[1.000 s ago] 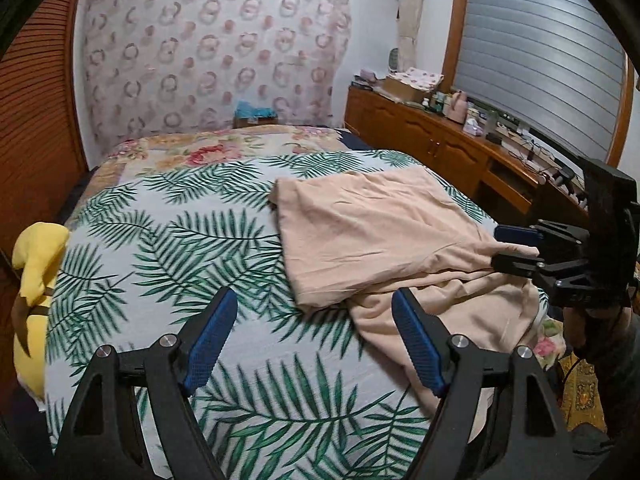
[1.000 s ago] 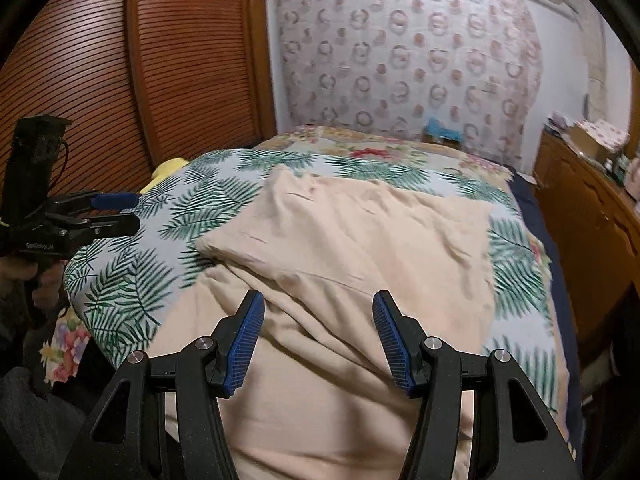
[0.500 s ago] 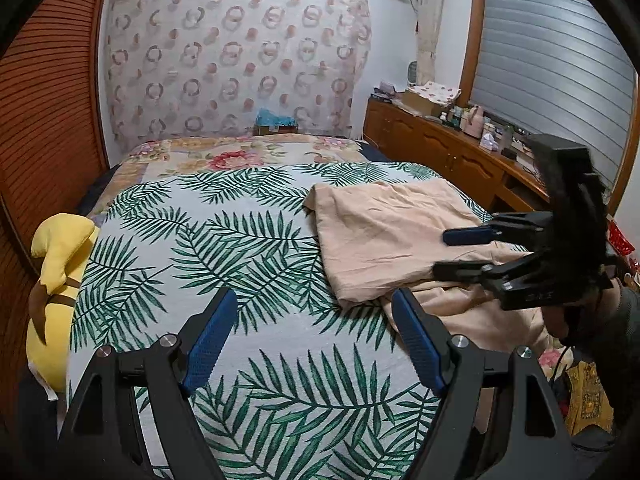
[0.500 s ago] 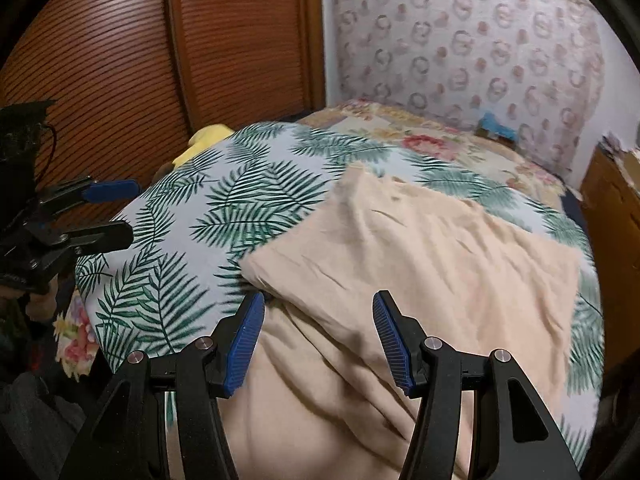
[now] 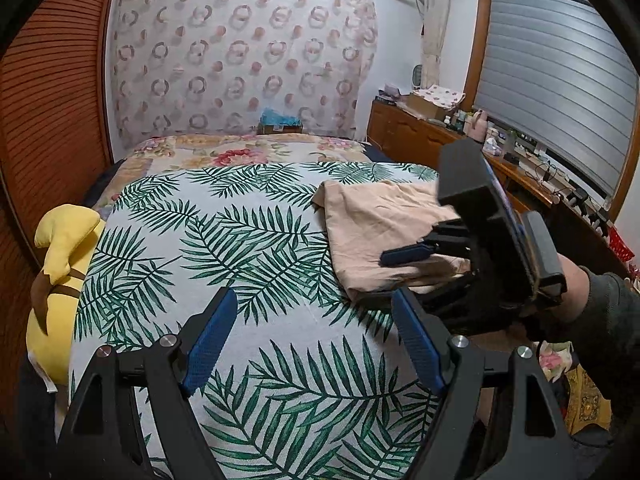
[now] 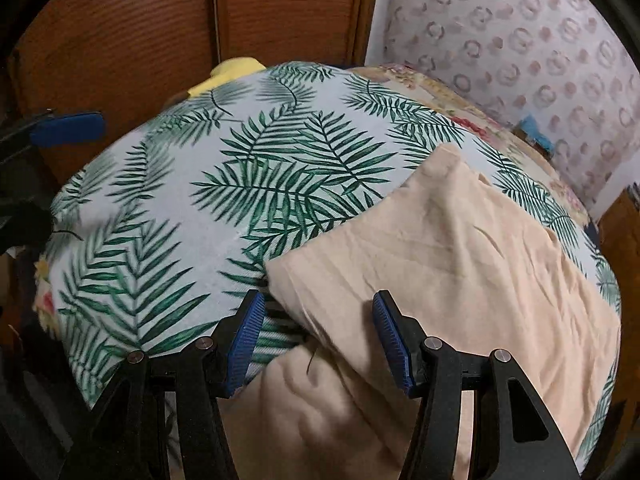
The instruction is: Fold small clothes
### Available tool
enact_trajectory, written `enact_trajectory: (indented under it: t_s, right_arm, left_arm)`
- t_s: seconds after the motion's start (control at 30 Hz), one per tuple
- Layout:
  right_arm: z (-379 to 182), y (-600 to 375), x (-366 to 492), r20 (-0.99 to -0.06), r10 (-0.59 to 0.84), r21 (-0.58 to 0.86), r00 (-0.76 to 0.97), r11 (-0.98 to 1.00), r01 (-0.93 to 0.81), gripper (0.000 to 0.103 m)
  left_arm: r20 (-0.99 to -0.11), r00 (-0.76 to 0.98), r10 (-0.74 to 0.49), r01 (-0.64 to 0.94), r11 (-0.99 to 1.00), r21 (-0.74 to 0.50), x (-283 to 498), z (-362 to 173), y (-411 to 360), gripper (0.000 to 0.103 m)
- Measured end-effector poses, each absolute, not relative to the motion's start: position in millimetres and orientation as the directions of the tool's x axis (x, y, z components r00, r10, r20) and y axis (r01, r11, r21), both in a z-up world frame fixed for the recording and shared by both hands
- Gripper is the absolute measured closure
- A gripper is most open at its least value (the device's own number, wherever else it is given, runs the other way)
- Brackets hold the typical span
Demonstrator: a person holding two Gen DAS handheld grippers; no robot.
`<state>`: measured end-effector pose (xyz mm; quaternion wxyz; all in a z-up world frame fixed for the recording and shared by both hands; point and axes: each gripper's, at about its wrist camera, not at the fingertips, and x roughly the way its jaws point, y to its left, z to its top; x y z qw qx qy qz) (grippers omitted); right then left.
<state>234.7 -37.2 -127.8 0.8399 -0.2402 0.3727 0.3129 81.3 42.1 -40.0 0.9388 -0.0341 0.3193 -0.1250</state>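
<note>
Where the peach garment [image 6: 460, 280] runs under the right gripper [image 6: 318, 340], its near portion drops out of the frame bottom, so its full outline cannot be determined. It is a soft, creased fabric, folded over itself, lying on the right side of the bed cover [image 5: 224, 248], a woven sheet printed with green palm fronds. In the left wrist view the black body of the right gripper [image 5: 404, 264] and a sleeved hand [image 5: 580, 292] hide the garment's near right part. Right gripper jaws stand apart over the folded corner; blue ribbed pads [image 6: 244, 340] flank the cloth without pressing it. Left gripper [image 5: 316, 344] jaws are wide apart over bare cover, holding nothing. A yellow plush toy [image 5: 60, 280] sits at the bed's left edge, partly cut off.
</note>
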Motion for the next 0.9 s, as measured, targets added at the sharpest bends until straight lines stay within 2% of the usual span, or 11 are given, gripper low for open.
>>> enact_trajectory:
  t_s: [0.1,0.13,0.2,0.23,0.4,0.6,0.9]
  right_arm:
    - [-130.9,-31.3,237.7,-0.778,0.337,-0.178,0.530,0.692,-0.700,0.045]
    - [-133.2,-29.5,236.9,-0.780,0.331,-0.184,0.531,0.690,-0.701,0.051]
    - [-132.4,-29.8,236.2,-0.778,0.356,-0.169,0.517,0.675,-0.718,0.078]
    - [-129.3,-32.3,235.9,-0.770,0.345,-0.187,0.537,0.682,-0.707,0.098]
    - [-89.2,-71.9,237.6,-0.676,0.421,-0.112,0.604,0.752,-0.649,0.098]
    - [-38.7,-151.4,254.8,-0.590,0.336,-0.112,0.734,0.867,-0.486,0.098]
    - [-26.9,-220.3,305.4,-0.611,0.128,-0.141,0.781,0.954,-0.266,0.099]
  left_arm:
    - [-0.592,0.763,-0.260,0.214,0.966,-0.148,81.4,-40.7,41.4,0.023]
    - [-0.594,0.762,-0.260,0.213,0.966,-0.149,81.3,-41.5,41.3,0.023]
    - [-0.594,0.760,-0.262,0.214,0.965,-0.151,81.1,-43.7,41.8,0.023]
    - [-0.595,0.759,-0.264,0.216,0.964,-0.152,81.1,-44.9,41.9,0.023]
    - [-0.598,0.754,-0.273,0.226,0.962,-0.154,81.3,-47.1,41.2,0.023]
    - [-0.595,0.748,-0.293,0.239,0.956,-0.170,83.4,-47.8,39.1,0.023]
    - [-0.604,0.737,-0.302,0.255,0.953,-0.164,84.0,-51.2,29.7,0.023]
